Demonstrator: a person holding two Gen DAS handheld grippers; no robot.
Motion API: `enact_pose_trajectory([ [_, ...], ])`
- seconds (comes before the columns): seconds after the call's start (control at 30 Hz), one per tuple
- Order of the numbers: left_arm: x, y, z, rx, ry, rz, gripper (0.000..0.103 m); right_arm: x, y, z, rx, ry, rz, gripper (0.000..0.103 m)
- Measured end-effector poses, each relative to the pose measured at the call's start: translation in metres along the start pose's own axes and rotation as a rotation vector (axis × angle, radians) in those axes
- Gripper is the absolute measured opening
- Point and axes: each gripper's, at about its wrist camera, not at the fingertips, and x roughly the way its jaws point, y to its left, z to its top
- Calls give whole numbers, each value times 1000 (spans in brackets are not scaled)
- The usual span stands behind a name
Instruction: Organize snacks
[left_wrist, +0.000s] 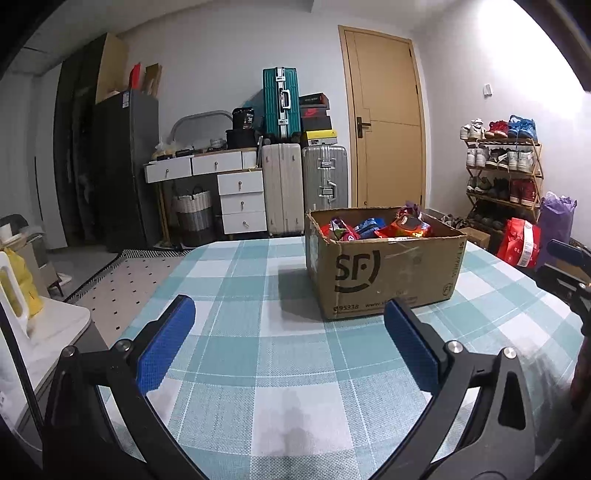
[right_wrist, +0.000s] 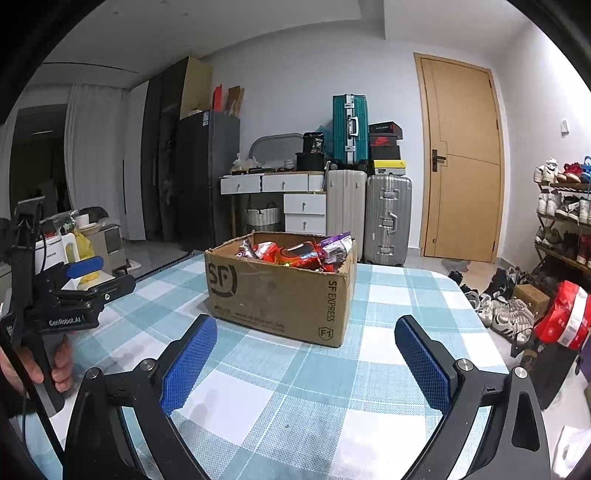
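A brown cardboard box (left_wrist: 384, 273) marked SF stands on the checked tablecloth (left_wrist: 258, 354), filled with snack packets (left_wrist: 404, 227) in red, orange, blue and purple. My left gripper (left_wrist: 290, 314) hangs open over the cloth, short of the box and to its left, with nothing between its blue pads. In the right wrist view the same box (right_wrist: 280, 291) holds the snack packets (right_wrist: 295, 253). My right gripper (right_wrist: 304, 332) is open just in front of the box. The left gripper (right_wrist: 85, 280) also shows at the left, held by a hand (right_wrist: 59, 363).
The table's left edge drops to a patterned rug (left_wrist: 125, 288) and a white stool (left_wrist: 44, 332). Suitcases (left_wrist: 306, 184), white drawers (left_wrist: 240, 199) and a door (left_wrist: 388, 122) line the back wall. A shoe rack (right_wrist: 565, 221), loose shoes and a red bag (right_wrist: 561, 321) lie right of the table.
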Motion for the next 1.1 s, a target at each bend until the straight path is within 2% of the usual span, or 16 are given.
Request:
enact_pose_trajectory([
  [0.13, -2, 10, 0, -48, -20, -3, 102, 1, 0, 0, 0, 5, -11, 101],
  [1.1, -4, 10, 0, -44, -17, -7, 102, 6, 1, -4, -5, 8, 7, 102],
])
